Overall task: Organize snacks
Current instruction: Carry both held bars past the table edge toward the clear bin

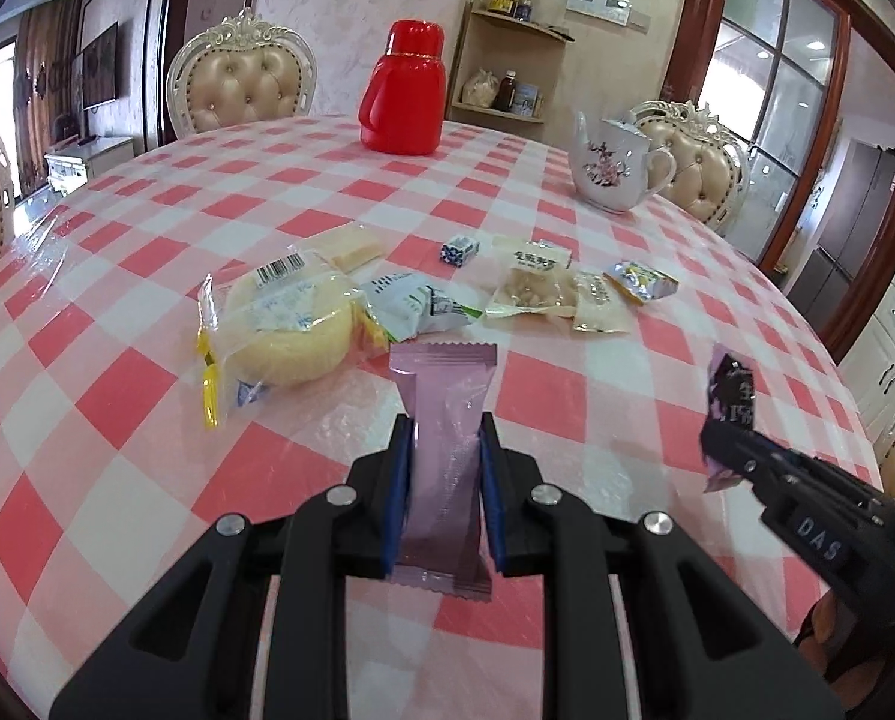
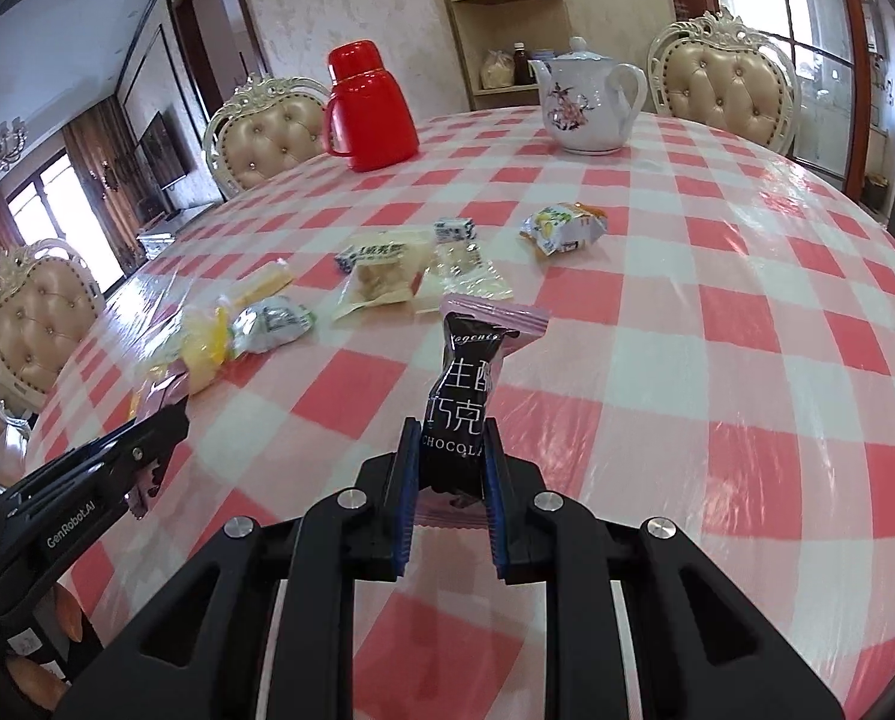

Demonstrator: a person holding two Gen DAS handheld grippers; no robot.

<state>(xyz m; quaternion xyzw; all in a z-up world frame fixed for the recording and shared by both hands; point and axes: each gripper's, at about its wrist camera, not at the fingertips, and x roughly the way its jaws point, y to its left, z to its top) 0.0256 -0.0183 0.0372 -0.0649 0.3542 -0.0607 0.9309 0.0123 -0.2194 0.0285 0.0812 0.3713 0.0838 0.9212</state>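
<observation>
Pink snack bar (image 1: pixel 444 450) sat clamped in left gripper (image 1: pixel 446 420); right gripper (image 2: pixel 450 423) clamped dark chocolate pack (image 2: pixel 462 402) above counter (image 2: pixel 687 360).

Bright daylight fills both views, coming from windows (image 2: pixel 51 192) at the left and glass doors (image 1: pixel 771 78) at the right. The plastic-covered bench (image 2: pixel 717 312) shows soft glare. Fisheye distortion bends the edges, corners darken, and the background looks slightly soft.
</observation>
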